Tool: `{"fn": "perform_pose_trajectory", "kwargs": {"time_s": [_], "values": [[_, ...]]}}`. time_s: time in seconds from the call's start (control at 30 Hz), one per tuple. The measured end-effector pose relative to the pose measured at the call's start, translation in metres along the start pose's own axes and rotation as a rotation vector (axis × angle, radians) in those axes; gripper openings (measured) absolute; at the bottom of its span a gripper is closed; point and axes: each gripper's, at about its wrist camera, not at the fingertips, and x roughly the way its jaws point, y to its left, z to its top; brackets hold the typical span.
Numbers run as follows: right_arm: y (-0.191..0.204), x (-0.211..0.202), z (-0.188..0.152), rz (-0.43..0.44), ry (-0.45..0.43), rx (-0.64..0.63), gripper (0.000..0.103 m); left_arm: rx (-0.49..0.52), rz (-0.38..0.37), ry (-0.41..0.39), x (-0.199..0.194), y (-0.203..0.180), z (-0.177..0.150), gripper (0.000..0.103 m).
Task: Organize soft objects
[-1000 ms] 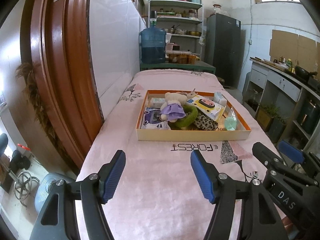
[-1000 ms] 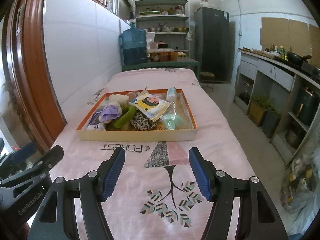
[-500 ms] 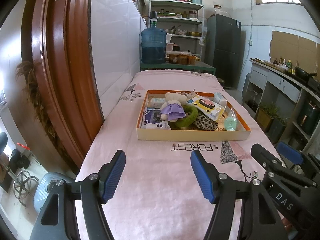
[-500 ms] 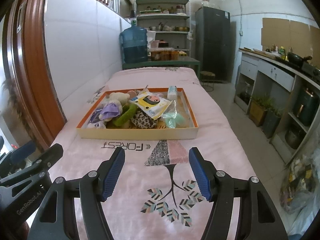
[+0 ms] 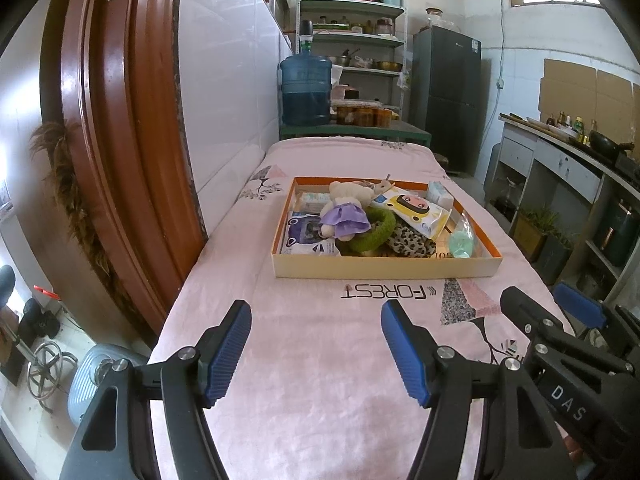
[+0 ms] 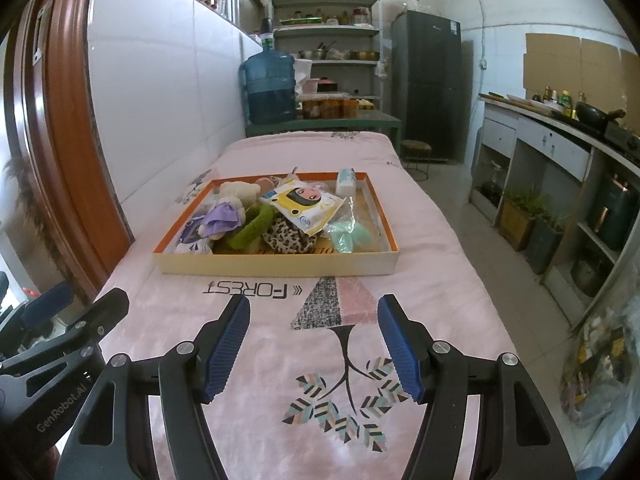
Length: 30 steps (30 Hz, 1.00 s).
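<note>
Pink blanket (image 5: 320,360) carries an orange-rimmed tray (image 5: 384,268) mid-bed, toward the wall edge, heaped with soft things: plush bear (image 5: 346,200), green ring (image 5: 372,232), leopard pouch (image 5: 412,242). Left gripper (image 5: 316,344) and right gripper (image 6: 314,344) hover spread wide, holding nothing, near the bed's front edge. This fits either a pile awaiting sorting or one already gathered.

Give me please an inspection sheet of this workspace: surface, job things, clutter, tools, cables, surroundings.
Surface: pink blanket with a tree print, flat.
Job things: tray holding a plush bear, green ring, leopard pouch, yellow pack and mint bag, piled together.
Clutter: nothing seen on the blanket outside the tray.
Tools: left tool and right tool both open, empty, short of the tray.
Cables: nothing seen.
Surroundings: water jug, shelves, fridge, counter.
</note>
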Motion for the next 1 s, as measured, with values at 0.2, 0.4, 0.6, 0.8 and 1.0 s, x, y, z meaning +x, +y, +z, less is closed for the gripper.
{"fn": "perform_pose_trajectory", "kwargs": {"time_s": [0.2,0.4,0.6,0.8,1.0], "values": [[0.0004,0.0011,-0.0002,0.001,0.006,-0.003,0.068,-0.002,0.000,0.001,0.0011,0.0006,-0.0004,0.068],[0.0032,0.0031,-0.0004,0.001,0.005,-0.010,0.068,-0.003,0.000,0.002,0.0021,0.0005,-0.0023,0.068],[0.0054,0.0039,-0.0004,0.002,0.006,-0.017,0.068,-0.003,0.002,0.002,0.0023,0.0011,-0.0019,0.068],[0.0075,0.0055,-0.0002,0.003,0.008,-0.023,0.068,-0.003,0.000,0.003,0.0031,0.0019,-0.0019,0.067],[0.0081,0.0064,-0.0002,0.003,0.008,-0.025,0.068,-0.004,-0.001,0.003,0.0031,0.0017,-0.0022,0.067]]}}
